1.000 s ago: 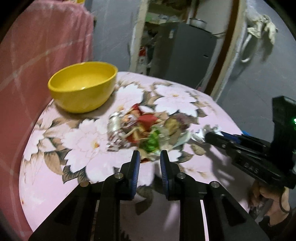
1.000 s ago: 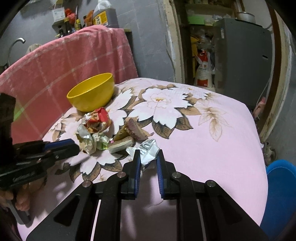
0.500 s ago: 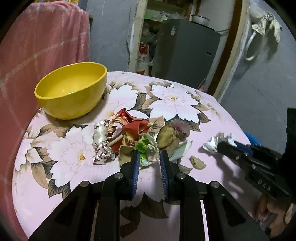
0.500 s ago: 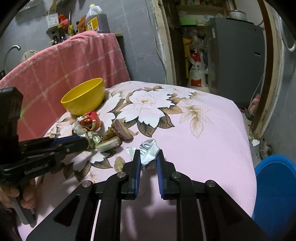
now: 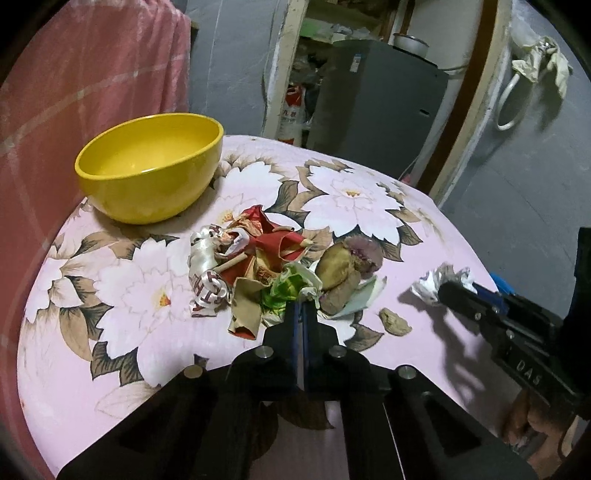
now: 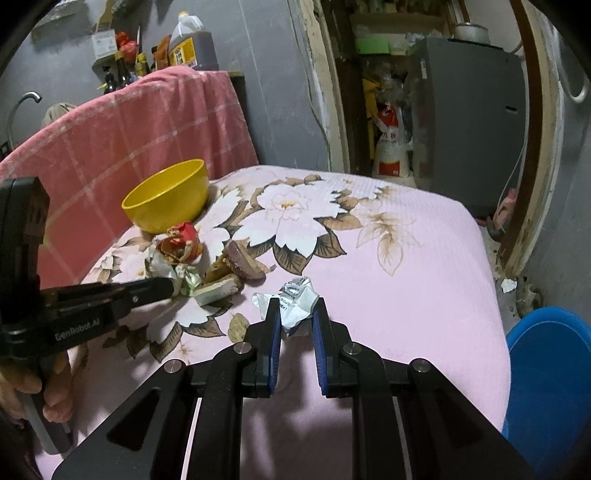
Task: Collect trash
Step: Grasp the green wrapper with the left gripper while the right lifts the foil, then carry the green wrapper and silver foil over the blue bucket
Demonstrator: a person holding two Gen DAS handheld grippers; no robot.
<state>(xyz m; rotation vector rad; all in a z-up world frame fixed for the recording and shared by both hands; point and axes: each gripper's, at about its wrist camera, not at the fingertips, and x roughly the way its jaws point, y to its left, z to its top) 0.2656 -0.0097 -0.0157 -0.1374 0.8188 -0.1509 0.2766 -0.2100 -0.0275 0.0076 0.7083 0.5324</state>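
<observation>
A grey cabinet [image 6: 465, 122] is standing beyond the floral pink tablecloth [image 6: 388, 266], with a pot [image 6: 471, 29] sitting on top. Left of the cabinet, grey tiled walls [image 6: 273, 81] are backing a pink checked cloth [image 6: 122, 122]. Below-right of it, a blue bucket [image 6: 550, 369] is sitting.

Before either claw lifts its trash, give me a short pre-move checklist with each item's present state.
1. Left claw shut on the green wrapper: ok.
2. Right claw gripping the white wrapper: ok.
3. Neighbouring scraps free of the green wrapper: cannot tell.
4. Bowl away from both claws: ok.
5. Blue bin within view for the drop: ok.
6. All trash collected: not ok, pile remains.
</observation>
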